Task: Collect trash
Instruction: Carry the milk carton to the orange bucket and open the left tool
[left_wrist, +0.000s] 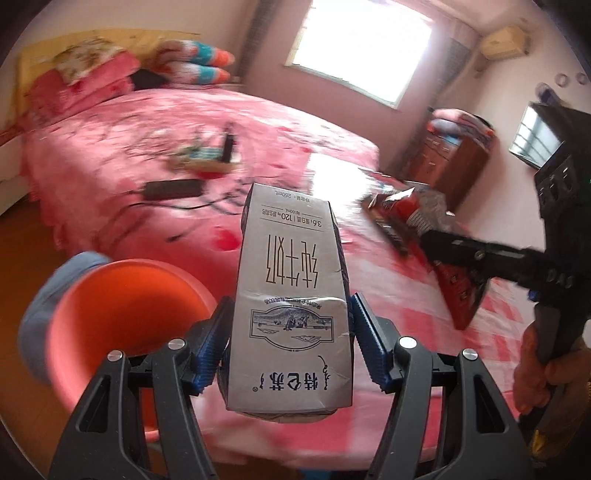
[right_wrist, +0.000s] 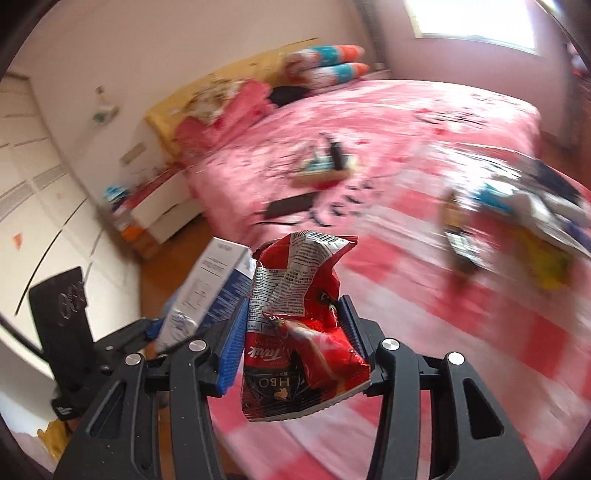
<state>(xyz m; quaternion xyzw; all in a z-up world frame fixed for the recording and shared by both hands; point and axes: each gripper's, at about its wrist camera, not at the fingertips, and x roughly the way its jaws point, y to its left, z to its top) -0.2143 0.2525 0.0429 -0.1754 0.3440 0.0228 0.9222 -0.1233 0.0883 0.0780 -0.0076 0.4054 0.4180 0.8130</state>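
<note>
My left gripper (left_wrist: 290, 325) is shut on a grey milk carton (left_wrist: 291, 295), held upside down above the bed's edge. An orange bin (left_wrist: 122, 317) with a blue rim sits just left of and below it. My right gripper (right_wrist: 291, 328) is shut on a crumpled red snack bag (right_wrist: 299, 314). In the left wrist view the right gripper (left_wrist: 436, 240) and the snack bag (left_wrist: 410, 210) show at right over the bed. In the right wrist view the milk carton (right_wrist: 210, 288) and left gripper (right_wrist: 155, 328) show at lower left.
A pink bed (left_wrist: 147, 122) fills both views. On it lie a black power adapter (left_wrist: 173, 188), a small box with a dark item (left_wrist: 210, 155), and more wrappers and packets (right_wrist: 517, 210) at right. Pillows (left_wrist: 88, 77) are at the headboard. A wooden cabinet (left_wrist: 450, 158) stands beyond the bed.
</note>
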